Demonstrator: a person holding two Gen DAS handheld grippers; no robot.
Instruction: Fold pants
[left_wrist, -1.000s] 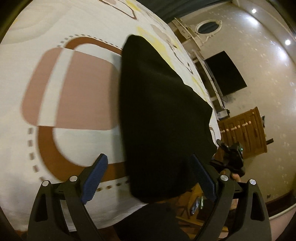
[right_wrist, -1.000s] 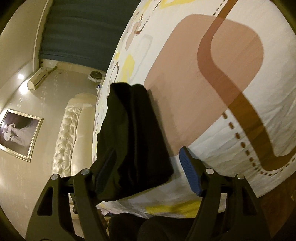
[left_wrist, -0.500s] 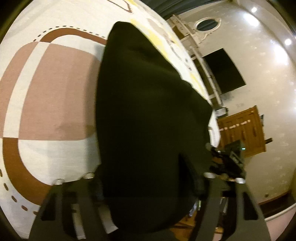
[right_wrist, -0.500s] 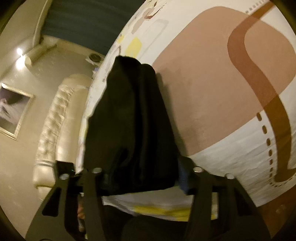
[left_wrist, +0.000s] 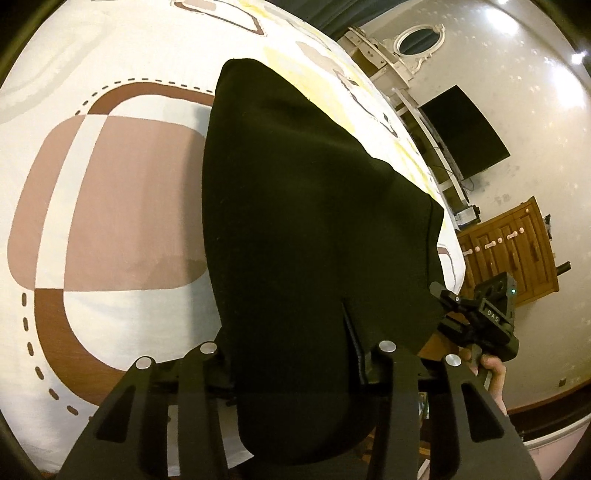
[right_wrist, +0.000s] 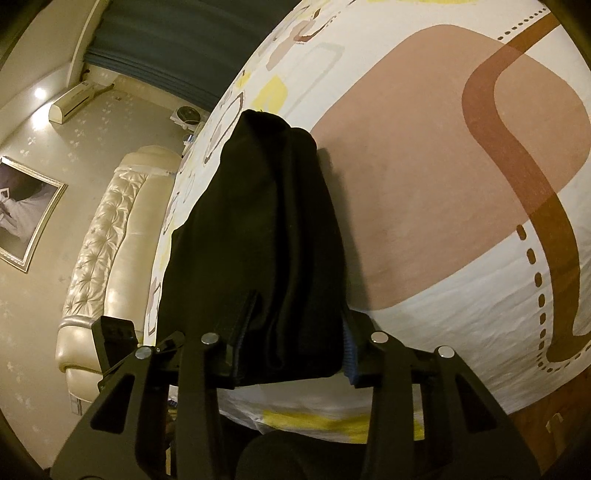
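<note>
Black pants (left_wrist: 314, 221) lie lengthwise on a white bedcover (left_wrist: 110, 203) with brown and pink shapes. Their near end is bunched between the fingers of my left gripper (left_wrist: 291, 350), whose jaws are closing on the cloth; the fabric drapes over and hides most of both pads. In the right wrist view the pants (right_wrist: 266, 240) narrow toward the far end. My right gripper (right_wrist: 291, 343) is closing too, its blue pads pressing the folded near edge from both sides. The right gripper (left_wrist: 480, 321) also shows beside the pants' right corner, held by a hand (left_wrist: 491, 369).
The bed's near edge runs just below both grippers, with wooden floor (right_wrist: 546, 413) beyond it. A padded cream headboard (right_wrist: 103, 258) stands at the left. A wall television (left_wrist: 465, 133) and a wooden cabinet (left_wrist: 517, 254) stand past the bed's right side.
Both grippers came forward over the pants' near edge and their jaws narrowed onto it. The cloth now bunches up between the fingers and covers the pads.
</note>
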